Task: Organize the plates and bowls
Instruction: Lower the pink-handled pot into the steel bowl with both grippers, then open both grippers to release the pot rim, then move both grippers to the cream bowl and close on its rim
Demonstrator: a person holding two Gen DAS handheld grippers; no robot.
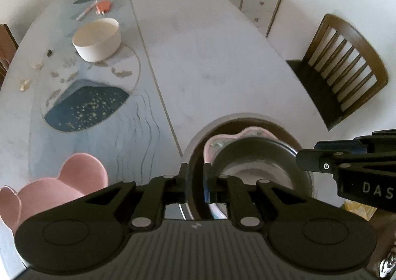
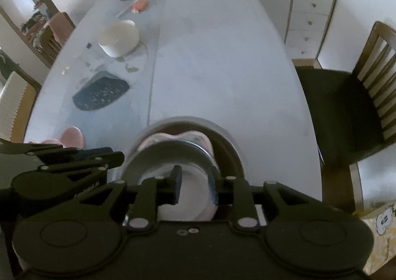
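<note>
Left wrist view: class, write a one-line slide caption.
Left claw grips the rim of a large bowl nesting a pink dish and steel bowl; right claw alongside.

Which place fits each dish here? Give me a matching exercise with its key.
Things:
1. cream bowl
2. pink bowl
3. metal bowl
4. large dark bowl

Places:
A. nested at the top of the near stack
B. alone at the table's far left
C. near left, beside the left gripper
D. outermost dish of the near stack

Pairs: 1-B, 2-C, 3-A, 4-D
</note>
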